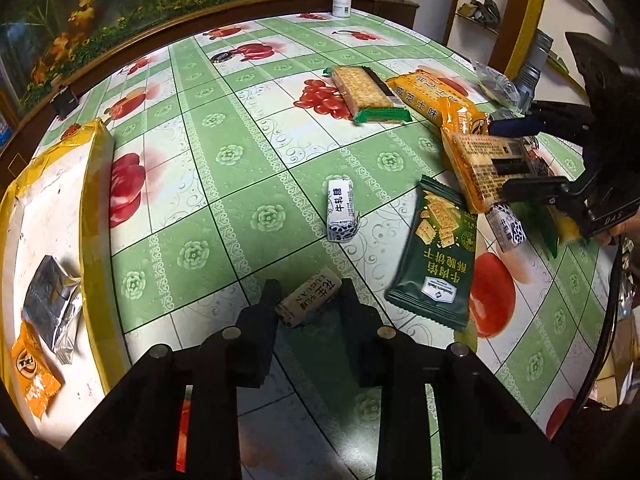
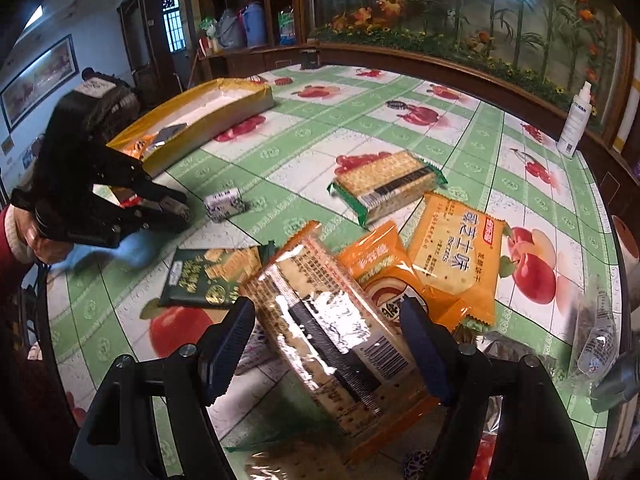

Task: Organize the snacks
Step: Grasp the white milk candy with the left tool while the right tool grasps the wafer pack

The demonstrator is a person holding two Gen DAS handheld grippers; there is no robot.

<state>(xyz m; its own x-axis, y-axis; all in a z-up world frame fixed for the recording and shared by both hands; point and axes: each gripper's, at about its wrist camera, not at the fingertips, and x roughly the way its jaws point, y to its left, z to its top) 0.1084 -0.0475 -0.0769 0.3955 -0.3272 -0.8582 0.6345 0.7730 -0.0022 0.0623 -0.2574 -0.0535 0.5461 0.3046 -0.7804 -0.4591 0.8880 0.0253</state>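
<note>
My left gripper (image 1: 309,297) points down at the tablecloth, its pads pressed on a small brown candy roll (image 1: 308,301). Seen from the right wrist, the left gripper (image 2: 180,210) sits low by the yellow-rimmed box (image 2: 208,120). My right gripper (image 2: 332,328) is shut on an orange-edged clear cracker pack (image 2: 332,332), held tilted over the snack pile. The left wrist view shows the right gripper (image 1: 524,158) at the right edge with that pack (image 1: 488,172) in it. The box (image 1: 98,184) holds a silver packet (image 1: 52,300) and an orange packet (image 1: 34,376).
Loose on the cloth lie a white nougat candy (image 1: 340,208), a dark green cracker pack (image 1: 436,256), a green-ended cracker pack (image 1: 368,94) and an orange cheese biscuit pack (image 2: 456,256). A spray bottle (image 2: 576,120) stands at the far edge. A hand (image 2: 36,240) holds the left gripper.
</note>
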